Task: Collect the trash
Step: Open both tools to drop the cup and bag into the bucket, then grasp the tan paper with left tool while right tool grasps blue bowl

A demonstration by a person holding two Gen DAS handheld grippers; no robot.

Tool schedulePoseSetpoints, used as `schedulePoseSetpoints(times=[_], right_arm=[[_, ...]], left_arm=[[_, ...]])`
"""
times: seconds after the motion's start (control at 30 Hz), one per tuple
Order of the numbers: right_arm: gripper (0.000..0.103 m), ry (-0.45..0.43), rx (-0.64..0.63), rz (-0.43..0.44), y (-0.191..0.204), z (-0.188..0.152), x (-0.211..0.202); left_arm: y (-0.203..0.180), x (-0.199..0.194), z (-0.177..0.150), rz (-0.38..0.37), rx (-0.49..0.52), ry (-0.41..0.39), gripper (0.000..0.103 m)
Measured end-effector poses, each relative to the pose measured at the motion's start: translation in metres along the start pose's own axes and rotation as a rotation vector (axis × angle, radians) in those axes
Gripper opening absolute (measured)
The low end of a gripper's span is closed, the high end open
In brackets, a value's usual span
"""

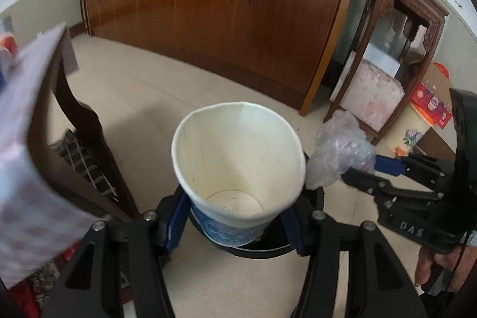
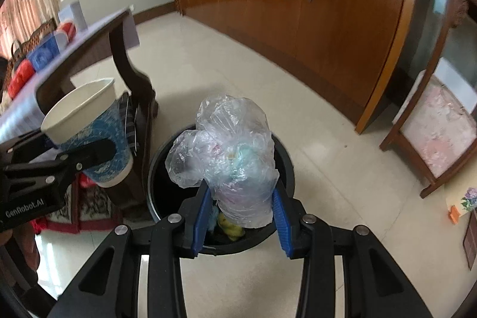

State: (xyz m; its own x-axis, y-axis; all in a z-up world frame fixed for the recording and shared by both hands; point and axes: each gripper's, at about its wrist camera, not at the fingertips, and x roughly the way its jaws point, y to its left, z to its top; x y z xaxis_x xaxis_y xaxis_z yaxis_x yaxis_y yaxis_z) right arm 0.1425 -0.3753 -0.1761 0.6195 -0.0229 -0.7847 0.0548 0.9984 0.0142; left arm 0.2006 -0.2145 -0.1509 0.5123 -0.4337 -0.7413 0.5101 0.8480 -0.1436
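My left gripper [image 1: 235, 225] is shut on an empty paper cup [image 1: 238, 163], white inside with a blue pattern outside. The same cup [image 2: 89, 139] shows at the left of the right wrist view, tilted, beside the bin's rim. My right gripper [image 2: 241, 213] is shut on a crumpled clear plastic bag [image 2: 235, 157] with coloured scraps inside. It hangs over a round black trash bin [image 2: 286, 160] that holds some yellow and blue rubbish. In the left wrist view the bag [image 1: 340, 154] sits right of the cup, and the bin [image 1: 259, 252] peeks out below it.
A dark wooden table [image 2: 131, 73] with a pale cloth and red and blue items stands left of the bin. A long brown cabinet [image 1: 238, 5] lines the far wall. A carved wooden stand [image 1: 396, 49] is at the right. Pale floor tiles [image 2: 238, 64] lie between. A hand [image 1: 441, 264] grips the right tool.
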Motion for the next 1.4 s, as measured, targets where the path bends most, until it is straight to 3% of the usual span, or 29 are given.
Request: schedulePoseSetpoints(times=[0.17,0.2,0.23,0.27,0.3,0.4,0.57,0.87,1.4], right_arm=[[0.042,0.067,-0.064,0.048,-0.003,-0.008,0.041],[0.048,0.078,-0.083,0.066,-0.003,-0.01,0.051],[0.071,0.095,-0.109,0.064,-0.003,-0.014,0.062],[0.084,0.11,-0.13,0.049,-0.004,-0.018,0.069],[0.099,0.126,-0.143,0.026,-0.006,-0.022,0.074],[0.103,0.138,-0.127,-0.017,-0.016,-0.027,0.072],[0.103,0.115,-0.106,-0.041,-0.014,-0.022,0.053],[0.103,0.033,-0.093,-0.002,0.018,-0.009,0.011],[0.103,-0.198,-0.162,0.105,0.129,0.036,-0.092]], left_arm=[[-0.003,0.031,-0.005,-0.053,-0.008,0.058,0.06],[-0.001,0.038,-0.008,-0.077,-0.022,0.077,0.062],[0.002,0.044,-0.01,-0.078,-0.049,0.104,0.07],[0.006,0.048,-0.011,-0.081,-0.079,0.131,0.077],[0.009,0.048,-0.015,-0.076,-0.109,0.144,0.09],[0.012,0.03,-0.024,-0.017,-0.115,0.117,0.096],[0.013,-0.004,-0.032,0.049,-0.128,0.08,0.096],[0.034,-0.064,-0.039,0.142,-0.178,0.011,0.098],[0.098,-0.19,-0.06,0.325,-0.289,-0.165,0.098]])
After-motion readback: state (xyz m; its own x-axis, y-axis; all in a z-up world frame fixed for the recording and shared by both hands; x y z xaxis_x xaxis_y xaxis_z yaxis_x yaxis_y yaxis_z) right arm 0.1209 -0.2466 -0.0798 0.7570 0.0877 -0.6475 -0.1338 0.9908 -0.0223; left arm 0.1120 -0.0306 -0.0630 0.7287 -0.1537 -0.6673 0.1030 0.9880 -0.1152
